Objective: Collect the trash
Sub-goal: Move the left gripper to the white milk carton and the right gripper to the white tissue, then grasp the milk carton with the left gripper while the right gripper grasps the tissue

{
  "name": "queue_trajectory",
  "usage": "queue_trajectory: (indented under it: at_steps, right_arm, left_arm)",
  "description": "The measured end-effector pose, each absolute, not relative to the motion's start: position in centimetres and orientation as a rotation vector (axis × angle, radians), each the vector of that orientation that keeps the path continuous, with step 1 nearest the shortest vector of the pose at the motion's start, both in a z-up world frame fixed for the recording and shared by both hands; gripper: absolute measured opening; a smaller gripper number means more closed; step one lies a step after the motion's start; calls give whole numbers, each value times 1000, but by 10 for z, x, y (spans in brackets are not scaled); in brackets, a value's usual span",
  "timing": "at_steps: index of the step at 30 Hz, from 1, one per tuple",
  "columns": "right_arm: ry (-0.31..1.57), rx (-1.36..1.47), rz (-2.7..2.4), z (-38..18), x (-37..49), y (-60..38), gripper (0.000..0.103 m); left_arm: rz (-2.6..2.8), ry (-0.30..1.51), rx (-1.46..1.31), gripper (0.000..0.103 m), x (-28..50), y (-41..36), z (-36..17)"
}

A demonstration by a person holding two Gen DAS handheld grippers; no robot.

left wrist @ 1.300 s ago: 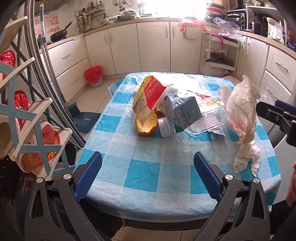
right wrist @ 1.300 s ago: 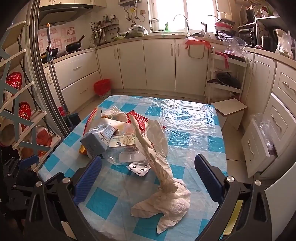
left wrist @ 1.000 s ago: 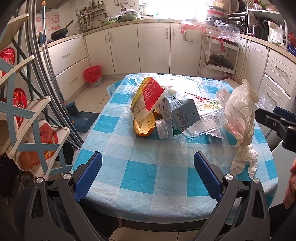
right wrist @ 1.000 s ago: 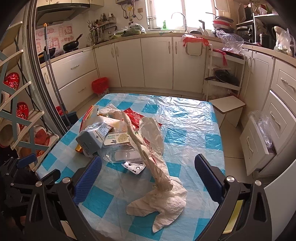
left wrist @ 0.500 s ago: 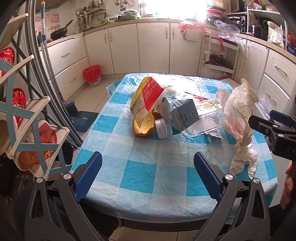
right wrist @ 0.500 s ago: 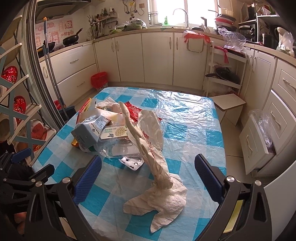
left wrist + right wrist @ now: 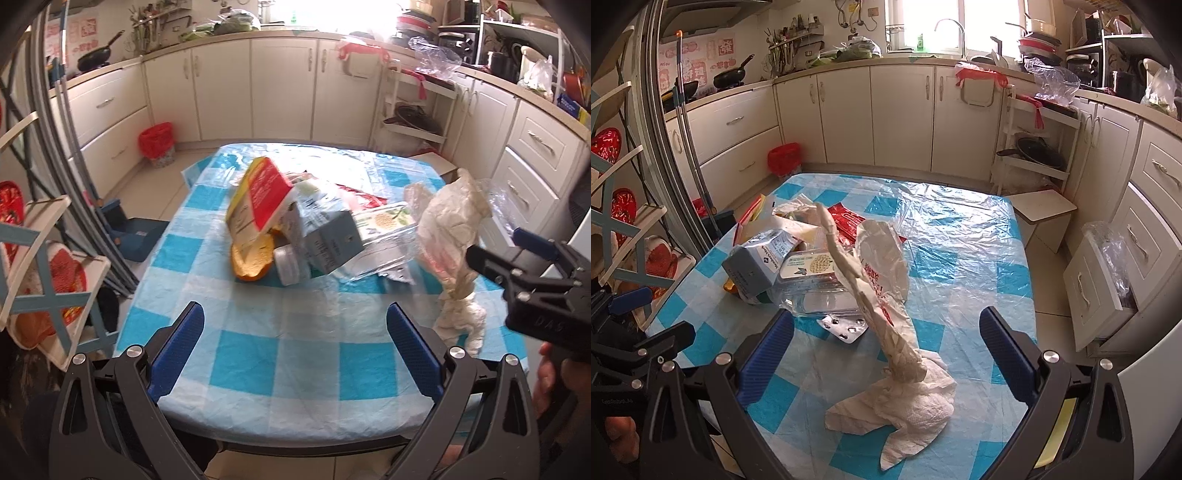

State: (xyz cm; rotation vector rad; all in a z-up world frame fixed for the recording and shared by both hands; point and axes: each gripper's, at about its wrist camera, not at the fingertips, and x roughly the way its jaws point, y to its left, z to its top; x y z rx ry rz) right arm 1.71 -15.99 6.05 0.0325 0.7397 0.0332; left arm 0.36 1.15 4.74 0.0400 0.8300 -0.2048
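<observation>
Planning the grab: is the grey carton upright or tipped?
Tipped. The grey carton lies on its side, leaning against the clear plastic box.

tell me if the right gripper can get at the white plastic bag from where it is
Probably yes: the right gripper is open, and the white plastic bag stands right between its fingers with nothing in front.

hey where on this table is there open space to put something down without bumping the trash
Free: the far half of the table, beyond the white plastic bag, and the near strip in front of the left hand-held gripper. Crowded: the middle-left, where the grey carton, clear plastic box and blister pack pile together.
</observation>
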Motion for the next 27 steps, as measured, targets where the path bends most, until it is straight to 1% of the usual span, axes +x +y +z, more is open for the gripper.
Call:
queue_trajectory:
  at_steps: [2, 9, 12, 17, 18, 20, 21, 22, 23, 24, 25, 26, 27]
  right_arm:
    - [736, 15, 25, 61, 17, -161, 97]
    - [771, 12, 14, 52, 22, -170, 97]
    - [799, 49, 32, 49, 25, -174, 97]
    - [791, 60, 36, 43, 27, -178, 96]
    - [798, 62, 38, 43, 28, -178, 96]
    - [808, 69, 37, 40, 29, -179, 96]
    - [807, 74, 39, 39, 30, -180, 95]
    - [808, 80, 43, 39, 31, -181, 94]
    - [805, 84, 45, 38, 31, -182, 92]
    - [801, 85, 45, 38, 32, -183, 85]
    - [806, 90, 49, 38, 33, -184, 82]
    - [813, 95, 54, 37, 34, -184, 77]
    - [814, 101, 62, 37, 35, -184, 73]
  left_arm:
    - [-219, 846, 15, 95, 12, 9, 49]
    - [-252, 960, -199, 95, 55, 14, 38]
    - [-243, 965, -225, 95, 68, 13, 36]
    - [-231, 1006, -235, 95, 91, 2, 29]
    - [-222, 1017, -242, 94, 96, 1, 27]
    - [-204, 1034, -256, 90, 103, 0, 24]
    - [-201, 1047, -267, 85, 107, 0, 20]
    - [-195, 1054, -279, 78, 109, 1, 18]
    - [-190, 1060, -291, 75, 111, 2, 15]
    - [-191, 1071, -304, 66, 114, 3, 11]
    - [-199, 1081, -322, 58, 116, 5, 8]
    - [-199, 1088, -330, 55, 119, 5, 6]
    - [-191, 1081, -320, 55, 119, 5, 6]
